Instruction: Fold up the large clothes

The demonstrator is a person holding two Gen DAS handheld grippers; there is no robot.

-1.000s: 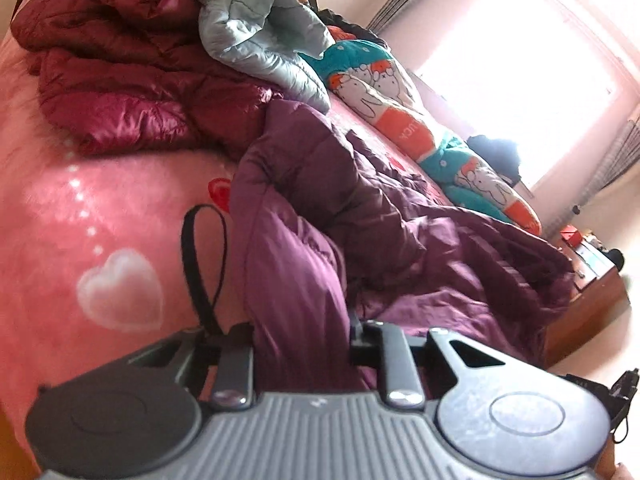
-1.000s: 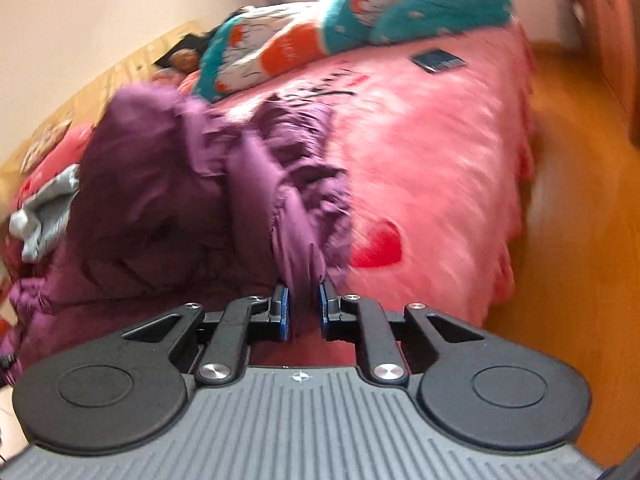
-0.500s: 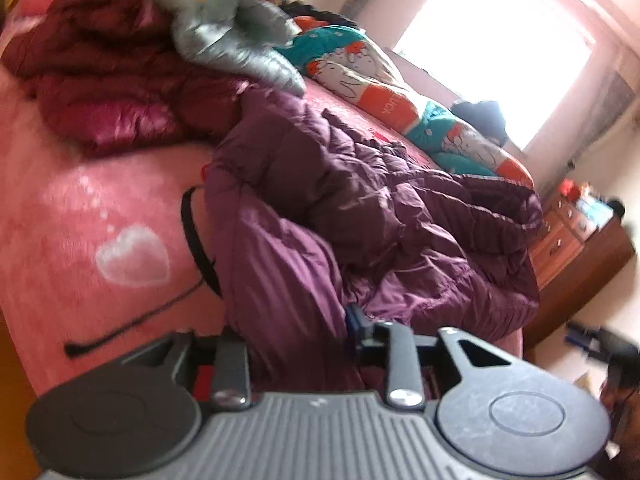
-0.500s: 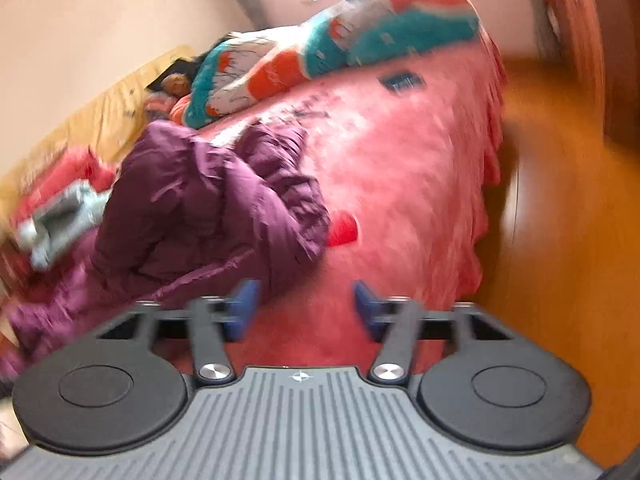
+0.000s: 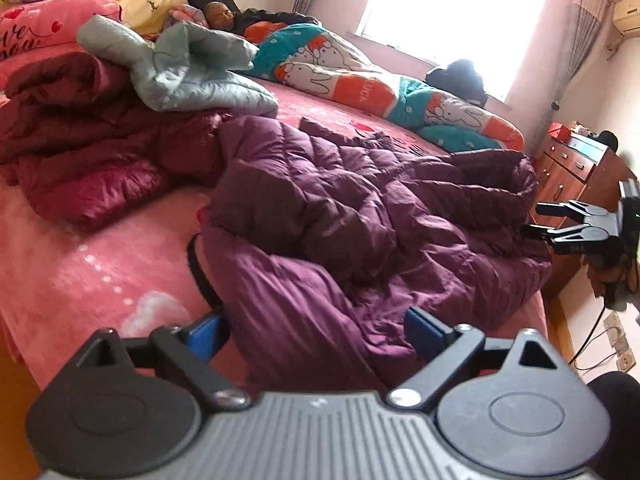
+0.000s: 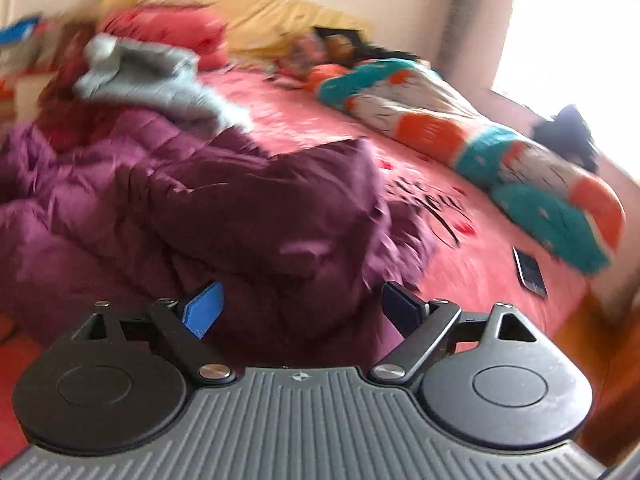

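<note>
So both grippers are letting go here. The left gripper has its jaws opening, and a lobe of the purple coat sits in the gap between the blue pads, but nothing is pinched as far as I can tell. The right gripper is opening wide too, nothing held, coat just ahead of it. From the left view you can see it hanging off to the side past the coat's far edge.

The coat lies in a puffy heap on the pink bed, near the front edge, half doubled over but not tidy. A black strap pokes out from under it on the left.

What worries me:
- Puffy down springs back. With both grips released, I'd guess the fold relaxes and opens up again.
- It sits close to the bed edge, so a shove could slide it off toward the floor.
- The strap could snag a finger on the next reach.
- The maroon coat and grey jacket are right beside it, touching at the back, so it's easy to grab the wrong layer.
- The right view is badly smeared, so aiming from it looks dicey.
- There's a phone on the bed that could get swept along
</note>
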